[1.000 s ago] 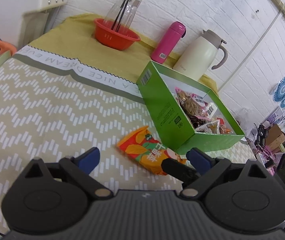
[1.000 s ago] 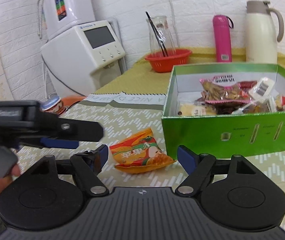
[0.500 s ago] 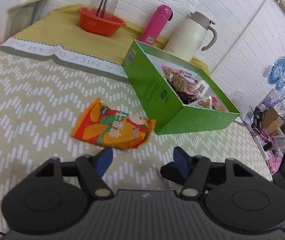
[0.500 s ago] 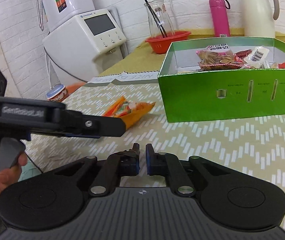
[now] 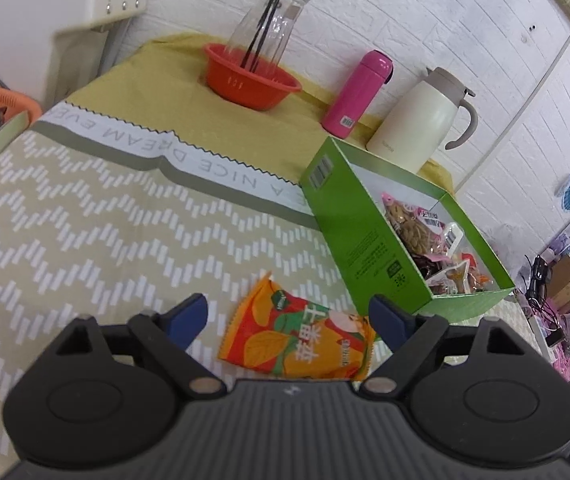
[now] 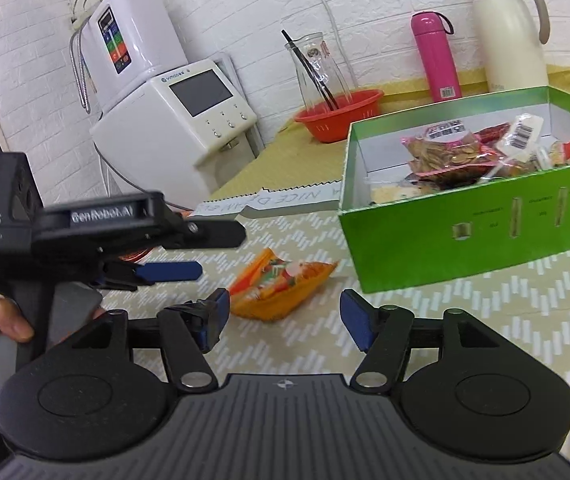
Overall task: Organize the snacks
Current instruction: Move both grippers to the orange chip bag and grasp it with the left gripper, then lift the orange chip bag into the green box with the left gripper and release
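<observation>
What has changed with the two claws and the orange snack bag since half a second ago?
The right claw, shut half a second ago, has opened wide. The left claw has opened wider and moved forward, so the orange snack bag now lies between its fingers, not yet gripped. The bag still lies on the tablecloth beside the green box, whose snacks look unchanged.

A home kitchen or dining corner. A surface covered with a zigzag-patterned cloth [image 5: 85, 240] stands against a white brick wall [image 6: 365, 8]. Along the wall sit a cream thermos jug [image 5: 421, 120], a pink flask [image 5: 355, 94] and a red bowl [image 5: 251, 84] holding a glass carafe [image 6: 319, 68]. Left of the bowl, beside the surface, stand a white water dispenser [image 6: 173, 124] and a wall-mounted purifier [image 6: 129, 36].
</observation>
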